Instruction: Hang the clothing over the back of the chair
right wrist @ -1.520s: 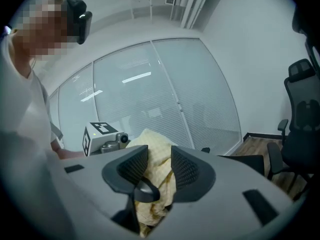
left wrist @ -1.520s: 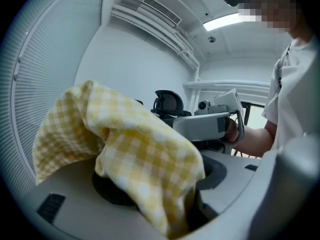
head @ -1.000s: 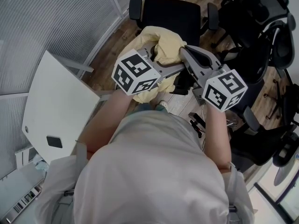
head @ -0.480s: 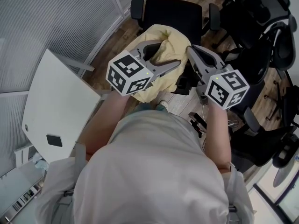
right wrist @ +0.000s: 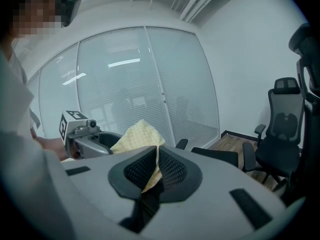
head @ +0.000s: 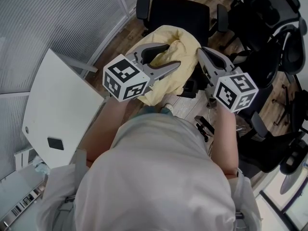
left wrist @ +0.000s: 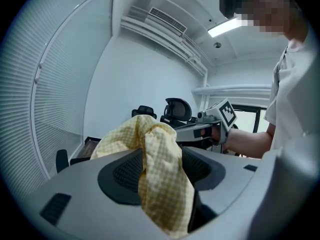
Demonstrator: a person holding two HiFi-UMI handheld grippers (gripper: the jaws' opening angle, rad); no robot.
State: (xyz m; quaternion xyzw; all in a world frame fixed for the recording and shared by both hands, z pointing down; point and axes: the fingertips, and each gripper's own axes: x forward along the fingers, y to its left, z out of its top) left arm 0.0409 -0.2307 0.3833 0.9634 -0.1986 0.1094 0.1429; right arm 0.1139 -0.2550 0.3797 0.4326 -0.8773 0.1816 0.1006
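- One pale-yellow checked cloth (head: pixel 180 37), soft and rumpled, at upper centre. It lies over the near edge of one black padded office chair (head: pixel 178 13) with two armrests.
- Two grey plastic grippers:
  - left gripper (head: pixel 174 55): jaws wide apart and just been closing a little, with the cloth loose between them.
  - right gripper (head: pixel 202 52): jaws pinched on a thin cloth edge.
- Since earlier: the grippers are further apart, the left one has shifted toward lower left, and the cloth is spread wider.
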